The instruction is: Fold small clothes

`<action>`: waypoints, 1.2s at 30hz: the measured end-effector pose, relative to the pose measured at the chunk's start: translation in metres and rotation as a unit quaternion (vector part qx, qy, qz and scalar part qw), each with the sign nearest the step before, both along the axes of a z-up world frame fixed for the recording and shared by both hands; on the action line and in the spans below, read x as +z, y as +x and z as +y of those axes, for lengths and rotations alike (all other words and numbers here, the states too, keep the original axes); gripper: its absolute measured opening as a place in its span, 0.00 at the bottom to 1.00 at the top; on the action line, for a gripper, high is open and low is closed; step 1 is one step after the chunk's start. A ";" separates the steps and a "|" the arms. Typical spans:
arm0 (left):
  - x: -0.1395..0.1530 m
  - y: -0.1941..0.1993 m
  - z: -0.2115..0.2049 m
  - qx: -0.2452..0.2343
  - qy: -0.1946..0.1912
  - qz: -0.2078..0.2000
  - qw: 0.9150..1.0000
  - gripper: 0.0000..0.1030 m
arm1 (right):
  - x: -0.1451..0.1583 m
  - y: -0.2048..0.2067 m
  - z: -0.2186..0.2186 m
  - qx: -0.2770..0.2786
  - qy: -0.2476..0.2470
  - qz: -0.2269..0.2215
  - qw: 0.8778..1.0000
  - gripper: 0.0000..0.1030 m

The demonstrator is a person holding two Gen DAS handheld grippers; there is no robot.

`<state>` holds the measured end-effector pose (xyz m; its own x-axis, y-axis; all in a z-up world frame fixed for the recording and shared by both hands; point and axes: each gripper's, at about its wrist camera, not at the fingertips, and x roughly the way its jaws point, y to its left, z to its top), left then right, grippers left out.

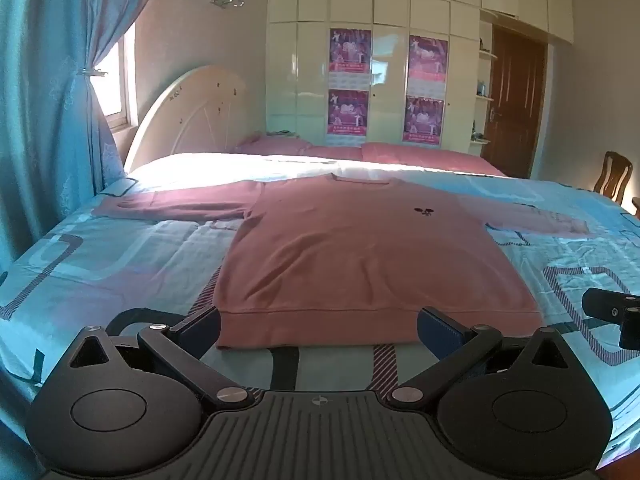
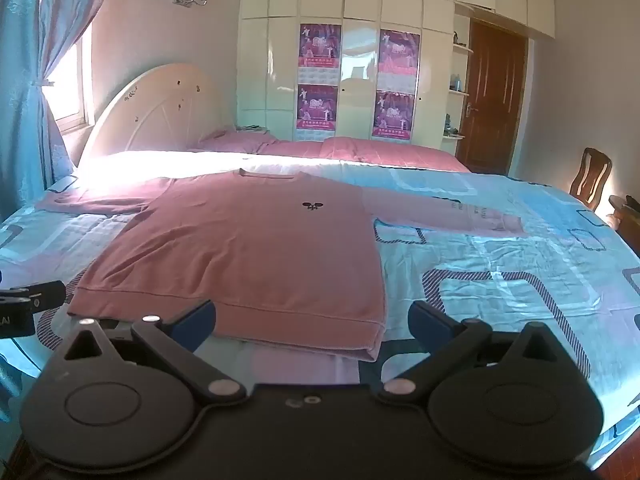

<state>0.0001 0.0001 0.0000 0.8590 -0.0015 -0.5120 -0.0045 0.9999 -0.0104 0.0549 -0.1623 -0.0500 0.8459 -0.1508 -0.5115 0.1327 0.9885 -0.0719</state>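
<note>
A pink long-sleeved sweater [image 1: 352, 248] [image 2: 256, 248] with a small dark logo on the chest lies flat and face up on the bed, both sleeves spread sideways and the hem nearest me. My left gripper [image 1: 318, 330] hovers open just short of the hem, nothing between its blue-padded fingers. My right gripper [image 2: 312, 326] is open too, above the hem's right corner, and holds nothing. The right gripper's tip [image 1: 612, 312] shows at the right edge of the left wrist view, and the left gripper's tip [image 2: 32, 300] at the left edge of the right wrist view.
The bed has a light blue patterned cover [image 1: 120, 264] [image 2: 500, 280] and pink pillows [image 1: 420, 156] by a cream headboard [image 1: 192, 120]. Blue curtains [image 1: 44, 100] hang on the left. A wardrobe [image 2: 344, 60], a brown door [image 2: 492, 100] and a wooden chair [image 2: 592, 180] stand beyond.
</note>
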 end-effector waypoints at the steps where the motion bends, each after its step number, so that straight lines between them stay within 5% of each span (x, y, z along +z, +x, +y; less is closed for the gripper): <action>1: 0.000 0.000 0.000 0.000 0.001 -0.001 1.000 1.00 | 0.000 0.000 0.000 0.000 0.000 0.000 1.000 0.99; 36: 0.002 0.001 -0.004 -0.007 0.008 -0.007 1.000 1.00 | 0.002 -0.002 -0.001 -0.002 0.000 -0.009 1.000 0.99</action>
<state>0.0015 -0.0039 0.0022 0.8658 -0.0050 -0.5003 0.0091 0.9999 0.0058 0.0532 -0.1633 -0.0482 0.8548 -0.1544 -0.4955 0.1386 0.9880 -0.0687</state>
